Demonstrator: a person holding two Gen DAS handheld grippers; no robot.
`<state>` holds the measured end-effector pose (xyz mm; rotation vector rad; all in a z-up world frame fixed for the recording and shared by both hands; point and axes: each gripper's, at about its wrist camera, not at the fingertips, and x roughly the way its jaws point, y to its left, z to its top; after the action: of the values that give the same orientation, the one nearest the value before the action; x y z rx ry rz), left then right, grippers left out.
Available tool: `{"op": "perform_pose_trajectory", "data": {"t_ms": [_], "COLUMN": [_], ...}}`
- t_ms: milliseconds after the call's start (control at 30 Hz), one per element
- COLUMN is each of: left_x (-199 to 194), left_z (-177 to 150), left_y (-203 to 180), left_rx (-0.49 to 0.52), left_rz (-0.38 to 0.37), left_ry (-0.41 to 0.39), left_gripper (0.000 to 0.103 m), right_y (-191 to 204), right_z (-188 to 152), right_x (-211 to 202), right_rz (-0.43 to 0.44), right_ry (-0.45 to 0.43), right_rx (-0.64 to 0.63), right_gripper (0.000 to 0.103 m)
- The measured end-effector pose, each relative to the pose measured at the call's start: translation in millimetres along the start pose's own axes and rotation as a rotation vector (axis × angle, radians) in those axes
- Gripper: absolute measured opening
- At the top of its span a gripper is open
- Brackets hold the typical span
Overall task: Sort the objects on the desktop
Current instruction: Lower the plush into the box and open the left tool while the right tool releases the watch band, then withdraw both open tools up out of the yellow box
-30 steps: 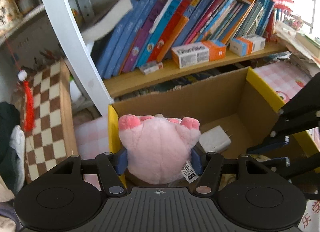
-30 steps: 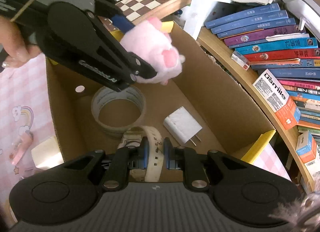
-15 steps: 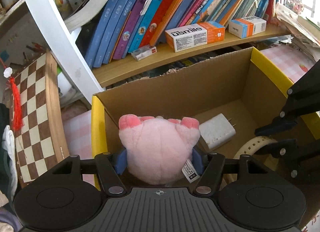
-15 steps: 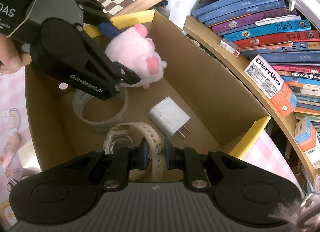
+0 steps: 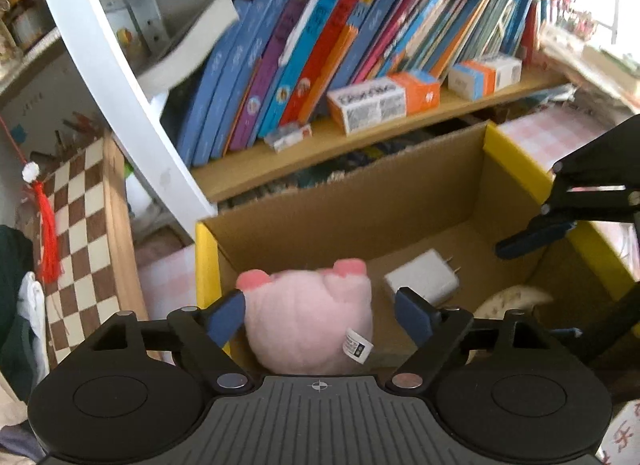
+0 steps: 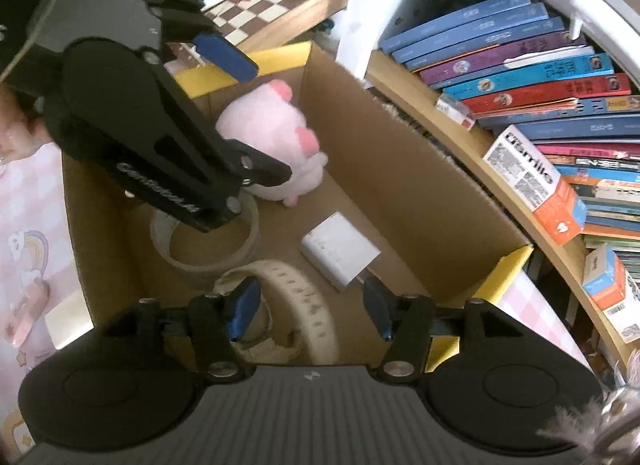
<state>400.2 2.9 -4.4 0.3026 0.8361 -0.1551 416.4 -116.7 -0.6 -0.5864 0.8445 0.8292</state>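
Observation:
A pink plush toy [image 5: 308, 325] rests in the near left corner of the cardboard box [image 5: 360, 205]. My left gripper [image 5: 318, 299] straddles it, jaws opening, and both blue pads stand clear of its sides. In the right wrist view the same plush [image 6: 272, 137] lies against the box's [image 6: 400, 169] far wall. My right gripper [image 6: 310, 285] is also opening. A cream watch [image 6: 308, 305] lies loose between its jaws on the box floor, touching neither pad. A white charger [image 6: 340, 253] and a tape roll [image 6: 208, 261] lie beside it.
A shelf of leaning books [image 5: 320, 45] with small cartons [image 5: 380, 103] runs behind the box. A chessboard [image 5: 76, 225] stands to the left. A pink checked cloth [image 6: 32, 225] covers the desk around the box. A hand [image 6: 16, 133] holds the left gripper.
Both pairs of jaws have spread apart. The left let go of the pink plush, now lower in the box corner. The right let go of the cream watch.

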Motion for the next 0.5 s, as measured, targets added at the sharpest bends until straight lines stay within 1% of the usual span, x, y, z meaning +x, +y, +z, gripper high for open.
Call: {"op": "perform_pose_trajectory", "data": {"t_ms": [67, 100, 133, 367, 500], "left_x": [-7.4, -11.3, -15.4, -47.0, -67.6], "left_z": [1.7, 2.3, 2.6, 0.6, -3.3], "left_y": [-0.3, -0.3, -0.1, 1.0, 4.5], "left_rx": [0.0, -0.001, -0.004, -0.008, -0.028], "left_rz": [0.001, 0.002, 0.003, 0.018, 0.024], "left_ry": [-0.021, -0.031, -0.041, -0.103, -0.143], "left_gripper": [0.086, 0.086, 0.086, 0.087, 0.09], "right_y": [-2.3, -3.2, -4.0, -8.5, -9.1], "right_z": [0.6, 0.6, 0.4, -4.5, -9.1], "right_x": [-6.0, -9.0, -12.3, -37.7, -53.8], "right_rz": [-0.019, -0.031, -0.043, -0.113, -0.141], "right_ry": [-0.014, -0.021, -0.029, -0.068, -0.092], "right_rx": [0.011, 0.017, 0.022, 0.059, 0.088], "right_gripper": [0.069, 0.078, 0.08, 0.085, 0.086]}}
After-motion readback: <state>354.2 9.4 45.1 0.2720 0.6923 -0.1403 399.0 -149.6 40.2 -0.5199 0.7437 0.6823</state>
